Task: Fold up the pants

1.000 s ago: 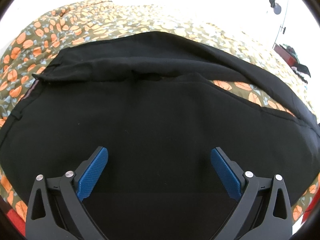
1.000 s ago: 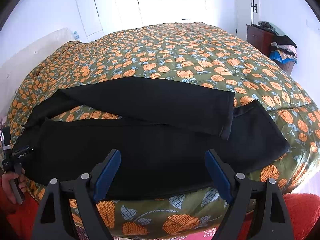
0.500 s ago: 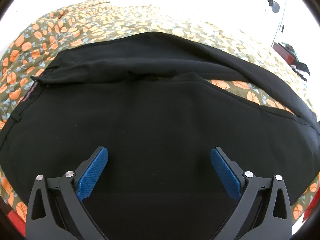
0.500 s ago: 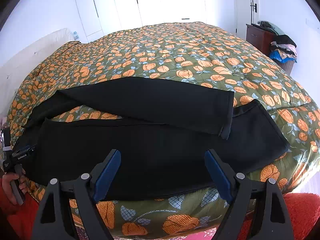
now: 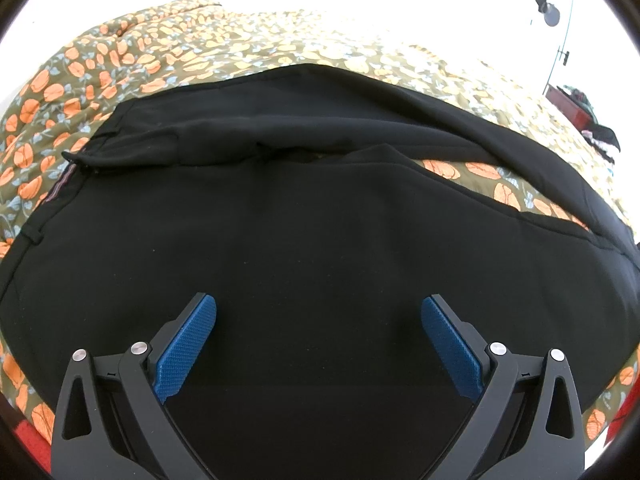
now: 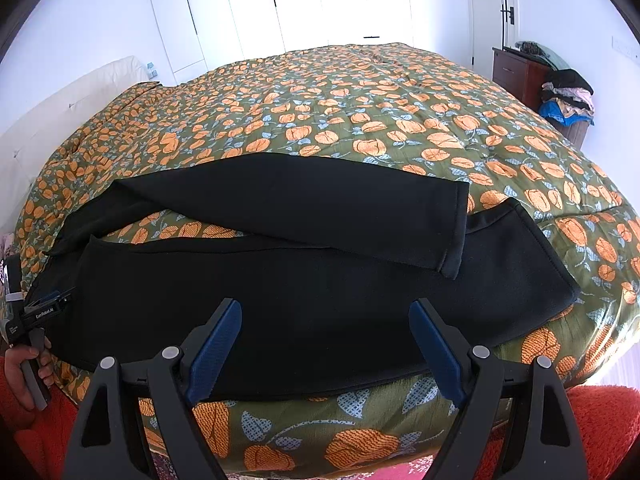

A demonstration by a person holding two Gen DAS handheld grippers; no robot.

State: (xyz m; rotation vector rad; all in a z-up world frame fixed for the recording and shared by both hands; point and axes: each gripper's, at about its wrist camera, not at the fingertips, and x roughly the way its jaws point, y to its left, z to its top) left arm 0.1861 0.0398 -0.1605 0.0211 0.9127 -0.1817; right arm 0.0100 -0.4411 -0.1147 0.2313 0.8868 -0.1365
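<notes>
Black pants (image 6: 320, 280) lie spread along the near edge of the bed, waist to the left and leg ends to the right. The far leg (image 6: 320, 208) lies at an angle, with its hem over the near leg. In the left wrist view the waist part of the pants (image 5: 300, 248) fills the frame. My left gripper (image 5: 319, 308) is open and empty just above the waist area. My right gripper (image 6: 325, 312) is open and empty over the near leg's front edge. The left gripper also shows at the right wrist view's left edge (image 6: 36, 312), held by a hand.
The bed has a green quilt with orange flowers (image 6: 360, 112). A dark wooden cabinet (image 6: 520, 76) with a pile of clothes (image 6: 568, 96) stands at the far right. White wardrobe doors (image 6: 320, 0) are behind the bed. Red carpet (image 6: 600, 420) lies below the bed's edge.
The left gripper has moved slightly forward and lower over the waist area. The right gripper has barely moved. Both stay open; the pants have not moved.
</notes>
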